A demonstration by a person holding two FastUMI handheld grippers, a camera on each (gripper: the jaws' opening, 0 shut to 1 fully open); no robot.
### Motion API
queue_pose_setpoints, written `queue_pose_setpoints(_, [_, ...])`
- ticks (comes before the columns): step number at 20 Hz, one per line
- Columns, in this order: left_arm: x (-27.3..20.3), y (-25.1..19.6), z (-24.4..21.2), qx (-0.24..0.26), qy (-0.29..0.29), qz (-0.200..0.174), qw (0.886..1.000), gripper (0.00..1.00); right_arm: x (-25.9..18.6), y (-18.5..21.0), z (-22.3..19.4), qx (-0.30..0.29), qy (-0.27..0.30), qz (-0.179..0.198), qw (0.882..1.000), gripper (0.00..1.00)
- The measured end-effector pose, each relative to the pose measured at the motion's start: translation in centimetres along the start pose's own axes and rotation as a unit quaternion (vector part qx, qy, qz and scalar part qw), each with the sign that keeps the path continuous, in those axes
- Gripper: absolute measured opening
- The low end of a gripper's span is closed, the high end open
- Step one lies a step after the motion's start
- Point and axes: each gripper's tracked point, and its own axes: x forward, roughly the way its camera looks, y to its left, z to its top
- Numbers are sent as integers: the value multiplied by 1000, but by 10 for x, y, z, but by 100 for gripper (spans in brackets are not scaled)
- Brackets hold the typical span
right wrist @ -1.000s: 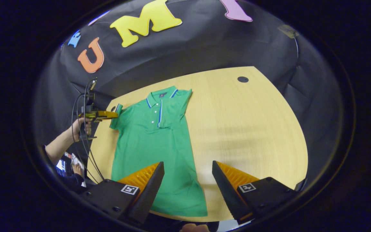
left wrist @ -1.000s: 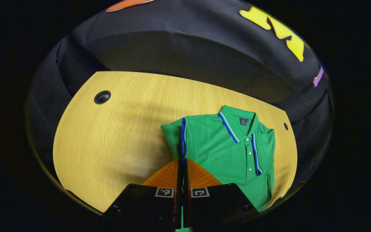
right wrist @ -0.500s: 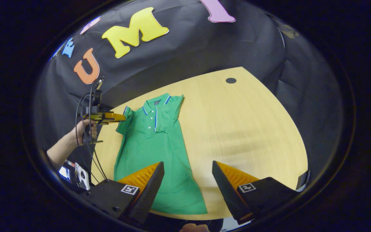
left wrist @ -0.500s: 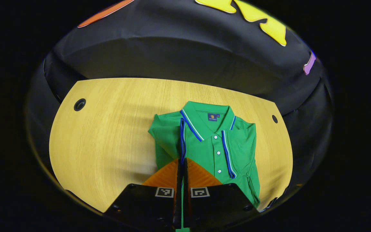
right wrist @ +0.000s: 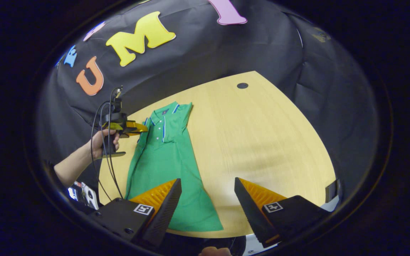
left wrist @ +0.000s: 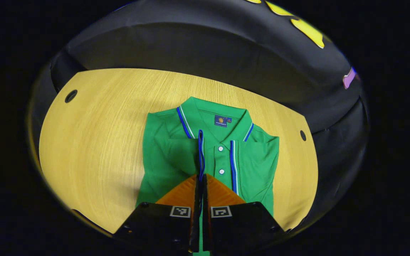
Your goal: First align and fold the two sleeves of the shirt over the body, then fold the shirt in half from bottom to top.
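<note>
The shirt (left wrist: 208, 156) is spread flat on the wooden table (left wrist: 94, 142), collar toward the far wall, and the sleeve stage is judged to be in hand. In the left gripper view, the left gripper (left wrist: 200, 179) is closed tight, with the striped cuff of the left sleeve (left wrist: 176, 153) pinched between its fingers and carried across over the chest, right beside the buttons. The other sleeve (left wrist: 253, 156) is seen already laid over the body, its striped edge running alongside the button line.

In the right gripper view, the right gripper (right wrist: 208, 192) is held wide apart and empty, above the table near the bottom hem (right wrist: 194, 222), touching nothing. Farther off, a hand (right wrist: 102, 140) is seen holding the left gripper at the shoulder.

Next, it is judged, the cuff is to be set down level with the opposite sleeve and let go. Then both bottom corners are to be gripped for the fold up to the collar.
</note>
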Motion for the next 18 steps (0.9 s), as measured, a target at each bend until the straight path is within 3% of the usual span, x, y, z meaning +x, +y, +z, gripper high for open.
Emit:
queue_pose_setpoints(2, [-4,1,1,-8,-7,3,1000,23,-1,0,1,-9,0,-3,1000,96])
queue_pose_setpoints(3, [-8,1,2,-9,-12,4,1000,55,-2,3,1,-14,-1,-1,1000,96])
queue_pose_setpoints(4, [-13,0,4,-12,-17,1,1000,69,-1,8,3,-20,-2,2,1000,89])
queue_pose_setpoints(5, [-19,1,6,-14,-22,2,1000,82,0,12,3,-26,-3,5,1000,96])
queue_pose_setpoints(6, [-27,3,8,-16,-30,5,999,80,1,16,4,-35,-4,7,999,96])
queue_pose_setpoints(7, [-35,4,8,-17,-37,5,999,93,1,21,4,-43,-4,9,999,96])
queue_pose_setpoints(12, [-86,19,-12,41,-61,13,997,94,13,44,-2,-73,3,23,997,96])
queue_pose_setpoints(13, [-98,25,-23,54,-59,14,997,98,18,44,-6,-82,9,17,996,96])
queue_pose_setpoints(18, [-150,62,-100,57,-37,9,998,98,33,34,-35,-123,42,-5,992,96])
